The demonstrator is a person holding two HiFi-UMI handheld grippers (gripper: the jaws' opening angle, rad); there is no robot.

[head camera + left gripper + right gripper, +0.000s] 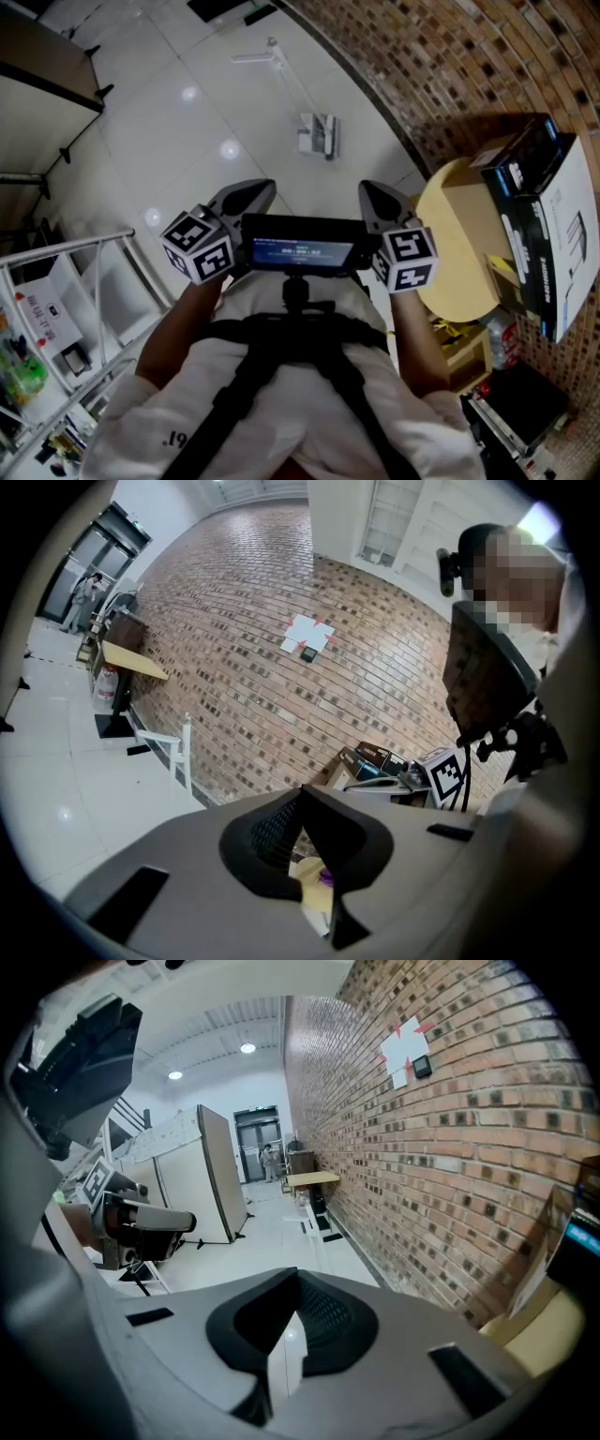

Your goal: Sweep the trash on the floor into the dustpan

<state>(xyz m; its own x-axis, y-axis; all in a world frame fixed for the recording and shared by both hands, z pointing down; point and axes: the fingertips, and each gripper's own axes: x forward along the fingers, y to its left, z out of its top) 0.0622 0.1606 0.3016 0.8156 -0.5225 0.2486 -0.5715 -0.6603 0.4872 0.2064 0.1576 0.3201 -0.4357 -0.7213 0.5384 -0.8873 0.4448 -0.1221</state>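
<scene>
Left gripper and right gripper shut; open floor meets brick wall.

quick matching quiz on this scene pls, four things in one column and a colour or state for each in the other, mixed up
Things:
1. left claw
2. round table
3. wall
4. floor

Descriptions:
A. brown brick
B. shut, nothing held
C. glossy white tiles
D. pale yellow top with boxes on it

Pairs: 1-B; 2-D; 3-A; 4-C
</scene>
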